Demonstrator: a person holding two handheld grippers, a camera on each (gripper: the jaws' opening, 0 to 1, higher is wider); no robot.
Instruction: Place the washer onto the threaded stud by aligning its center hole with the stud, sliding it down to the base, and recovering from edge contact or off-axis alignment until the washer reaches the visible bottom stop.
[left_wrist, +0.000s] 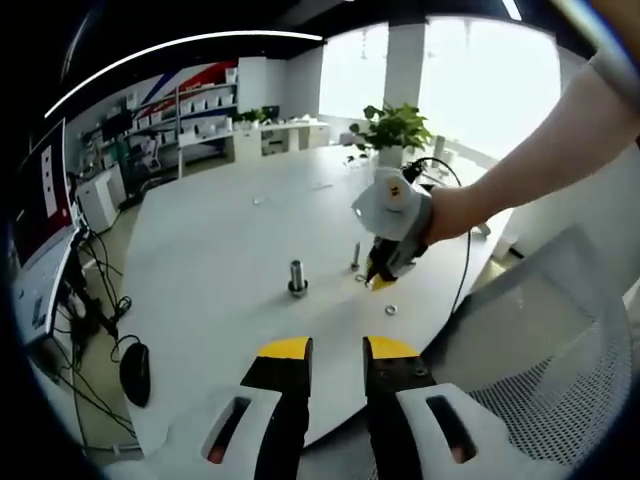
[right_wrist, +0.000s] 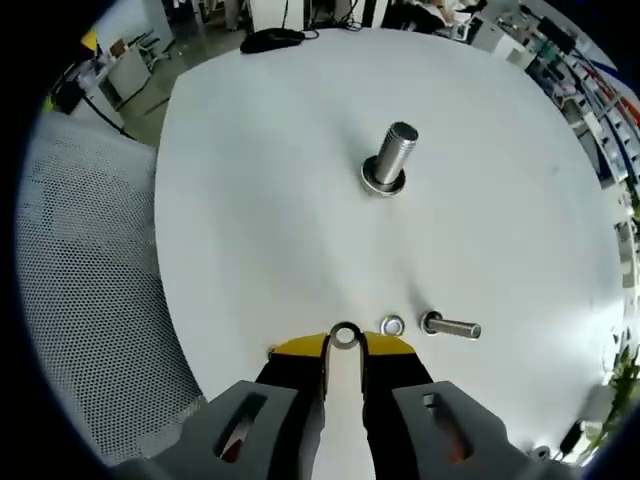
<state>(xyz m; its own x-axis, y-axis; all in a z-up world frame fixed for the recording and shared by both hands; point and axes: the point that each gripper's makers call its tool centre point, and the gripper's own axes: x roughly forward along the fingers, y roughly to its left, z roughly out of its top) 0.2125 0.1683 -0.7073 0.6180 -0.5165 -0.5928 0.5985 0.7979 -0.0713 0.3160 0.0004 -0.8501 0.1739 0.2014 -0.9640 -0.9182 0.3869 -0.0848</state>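
Note:
A threaded stud (right_wrist: 393, 155) stands upright on its round base on the white table (right_wrist: 260, 200), well ahead of my right gripper (right_wrist: 344, 342). That gripper is low at the table's near edge, and its yellow tips are shut on the rim of a small steel washer (right_wrist: 344, 335). In the left gripper view the same stud (left_wrist: 297, 275) stands mid-table. The right gripper (left_wrist: 378, 278) is to the stud's right, tips down at the tabletop and held by a person's hand. My left gripper (left_wrist: 338, 350) hovers open over the table edge with nothing between its jaws.
A second washer (right_wrist: 392, 325) and a loose bolt (right_wrist: 450, 327) lie just right of the held washer. Another washer (left_wrist: 390, 309) lies nearer the edge. A mesh chair (right_wrist: 90, 300) is beside the table. A potted plant (left_wrist: 392, 128) and shelves stand beyond it.

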